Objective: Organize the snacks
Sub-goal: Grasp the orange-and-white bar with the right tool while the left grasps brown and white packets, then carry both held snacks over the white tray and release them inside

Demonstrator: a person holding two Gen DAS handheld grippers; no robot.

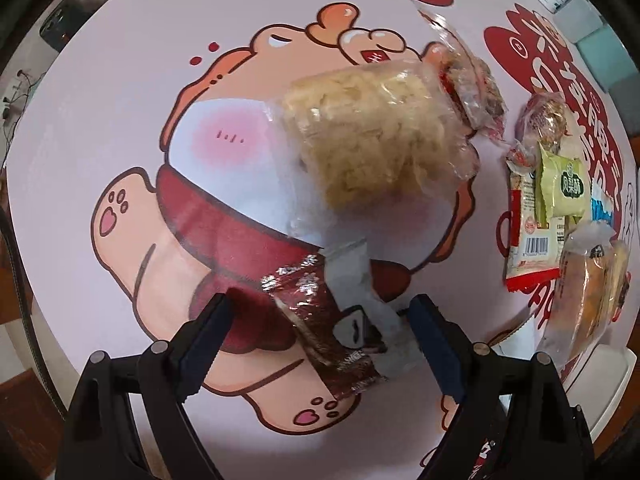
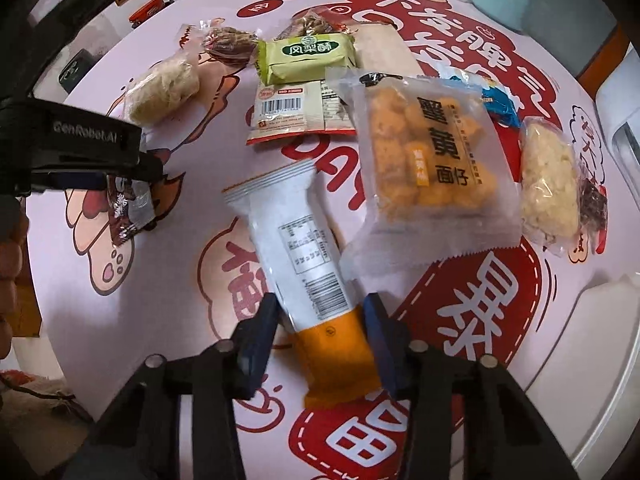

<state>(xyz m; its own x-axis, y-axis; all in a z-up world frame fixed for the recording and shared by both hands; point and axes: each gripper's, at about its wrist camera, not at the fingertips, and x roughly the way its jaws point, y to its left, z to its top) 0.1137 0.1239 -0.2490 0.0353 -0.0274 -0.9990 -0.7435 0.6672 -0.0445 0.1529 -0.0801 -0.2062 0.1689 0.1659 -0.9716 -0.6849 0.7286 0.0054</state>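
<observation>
My left gripper [image 1: 320,320] is open, its fingers on either side of a dark brown snack packet [image 1: 332,332] that lies on the table. A clear bag of pale noodle snack [image 1: 372,128] lies beyond it. In the right wrist view my right gripper [image 2: 320,320] has its blue fingers against both sides of a white and orange wrapped bar [image 2: 304,264]. A clear bag of yellow puffs [image 2: 424,160] lies just right of the bar. The left gripper [image 2: 80,148] with the brown packet [image 2: 128,208] shows at the left.
A green pastry packet [image 2: 308,58], a red-edged barcode packet [image 2: 300,112], a blue packet [image 2: 496,100] and another noodle bag [image 2: 548,184] lie on the printed tablecloth [image 2: 120,280]. Teal boxes [image 1: 600,52] stand at the far edge. The table edge is near the right.
</observation>
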